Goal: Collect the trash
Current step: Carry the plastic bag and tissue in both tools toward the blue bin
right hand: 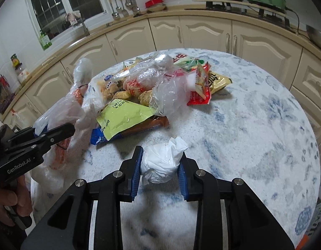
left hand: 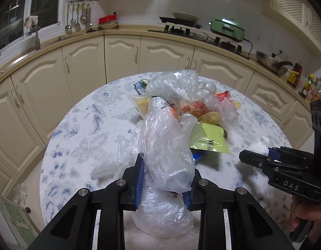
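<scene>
My left gripper (left hand: 163, 162) is shut on a clear plastic bag (left hand: 166, 145) that stands upright and reaches above the fingers; it also shows in the right wrist view (right hand: 56, 112). My right gripper (right hand: 160, 156) is shut on a crumpled white tissue (right hand: 162, 162), held just above the table; the tissue also shows in the left wrist view (left hand: 259, 146). A heap of trash (right hand: 152, 87) lies on the round table (right hand: 254, 125): a yellow-green wrapper (right hand: 123, 118), a red wrapper (right hand: 200, 89), clear bags and food scraps.
Cream kitchen cabinets (left hand: 123, 56) curve behind the table. The counter holds a green electric cooker (left hand: 227, 28), a stove, a wok (left hand: 268, 62), hanging utensils and bottles. The table's right half (right hand: 264, 145) carries only the patterned cloth.
</scene>
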